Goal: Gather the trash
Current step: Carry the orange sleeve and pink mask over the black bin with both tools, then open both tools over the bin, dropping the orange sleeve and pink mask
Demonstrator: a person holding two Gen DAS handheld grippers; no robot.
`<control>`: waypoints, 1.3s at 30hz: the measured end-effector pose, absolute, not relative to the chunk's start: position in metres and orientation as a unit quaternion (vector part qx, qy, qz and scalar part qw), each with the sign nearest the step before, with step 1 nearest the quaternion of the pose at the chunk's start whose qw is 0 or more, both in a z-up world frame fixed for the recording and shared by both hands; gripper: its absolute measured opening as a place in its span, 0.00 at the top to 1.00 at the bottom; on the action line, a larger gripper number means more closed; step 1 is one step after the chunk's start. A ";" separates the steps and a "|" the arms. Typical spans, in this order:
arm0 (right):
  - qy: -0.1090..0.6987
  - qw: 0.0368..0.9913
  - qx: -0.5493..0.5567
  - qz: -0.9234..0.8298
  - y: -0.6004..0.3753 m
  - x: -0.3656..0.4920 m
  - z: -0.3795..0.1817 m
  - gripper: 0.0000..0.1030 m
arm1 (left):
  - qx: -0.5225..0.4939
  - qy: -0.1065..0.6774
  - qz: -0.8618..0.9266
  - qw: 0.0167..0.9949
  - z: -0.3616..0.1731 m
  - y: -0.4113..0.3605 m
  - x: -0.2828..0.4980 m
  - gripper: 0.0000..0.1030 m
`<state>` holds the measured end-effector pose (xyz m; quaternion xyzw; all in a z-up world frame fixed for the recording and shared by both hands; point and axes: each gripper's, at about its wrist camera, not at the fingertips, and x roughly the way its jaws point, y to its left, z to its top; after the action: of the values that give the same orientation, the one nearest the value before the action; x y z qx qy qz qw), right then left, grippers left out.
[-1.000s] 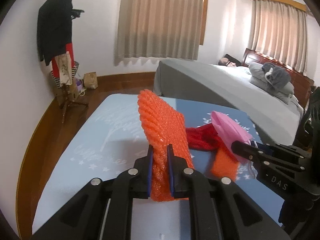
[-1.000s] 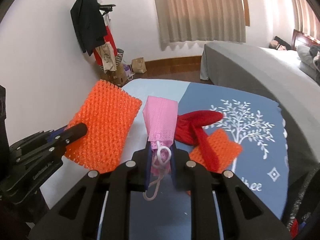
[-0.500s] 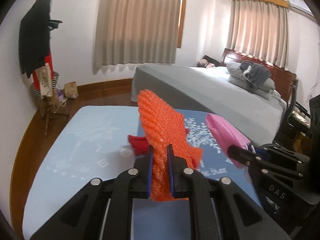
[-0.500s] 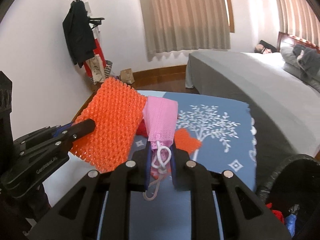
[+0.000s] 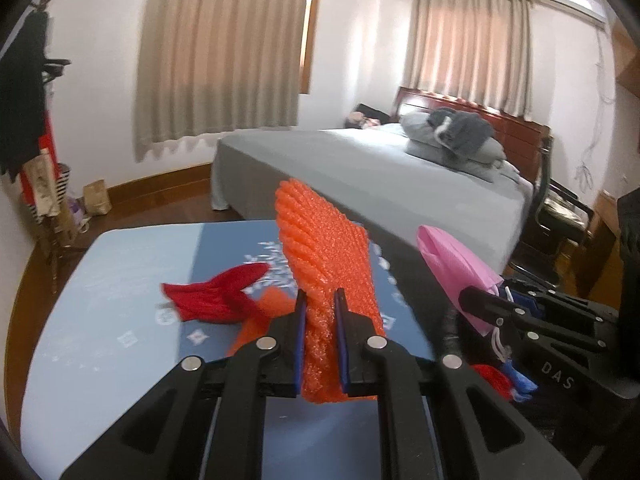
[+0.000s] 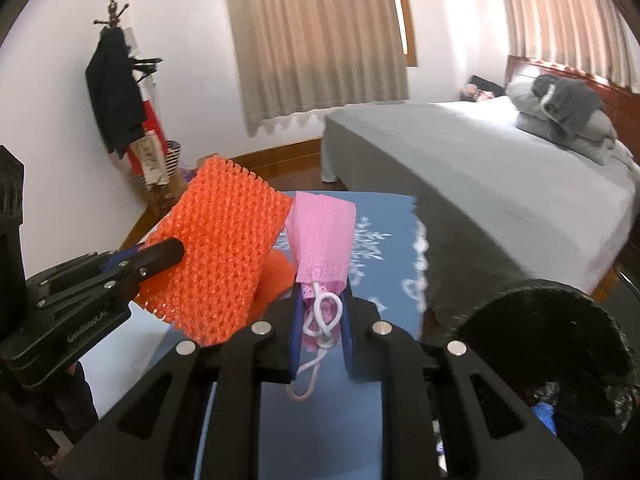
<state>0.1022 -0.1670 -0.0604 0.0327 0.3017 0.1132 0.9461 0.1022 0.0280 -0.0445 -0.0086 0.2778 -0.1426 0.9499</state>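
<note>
My left gripper point(image 5: 320, 300) is shut on an orange foam net point(image 5: 324, 248), which stands up from the jaws above the blue tablecloth point(image 5: 120, 264). To its right, my right gripper point(image 5: 476, 300) is shut on a pink face mask point(image 5: 456, 268). In the right wrist view the mask point(image 6: 324, 240) rises from my right gripper point(image 6: 322, 292), with its white ear loop hanging between the fingers. The orange net point(image 6: 224, 252) and my left gripper point(image 6: 168, 250) are at the left. A red net point(image 5: 216, 296) and a smaller orange piece point(image 5: 268, 304) lie on the table.
A black round bin point(image 6: 540, 292) stands off the table's right edge, with red and blue scraps point(image 5: 516, 380) inside. A grey bed point(image 6: 480, 160) fills the room behind. A coat stand point(image 6: 116, 92) is by the left wall.
Both grippers have swung to the right across the table, each still holding its item. The black bin has come into the right wrist view, and the red net now lies further left.
</note>
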 end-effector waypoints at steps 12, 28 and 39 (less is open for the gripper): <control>0.300 0.952 0.048 0.036 -0.241 0.076 -0.066 0.85 | 0.011 0.275 -0.223 0.935 -0.046 -0.054 0.101 0.88; 0.305 0.948 0.073 -0.062 -0.329 0.033 -0.083 0.85 | 0.043 0.282 -0.317 0.905 -0.060 -0.156 0.095 0.87; 0.316 0.939 0.088 -0.100 -0.365 0.023 -0.100 0.85 | 0.063 0.300 -0.350 0.885 -0.079 -0.206 0.095 0.87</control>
<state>0.0228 -0.3647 -0.0998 0.0882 0.3164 -0.1001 0.9392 0.0952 -0.2060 -0.0790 0.0629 0.3003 -0.3503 0.8849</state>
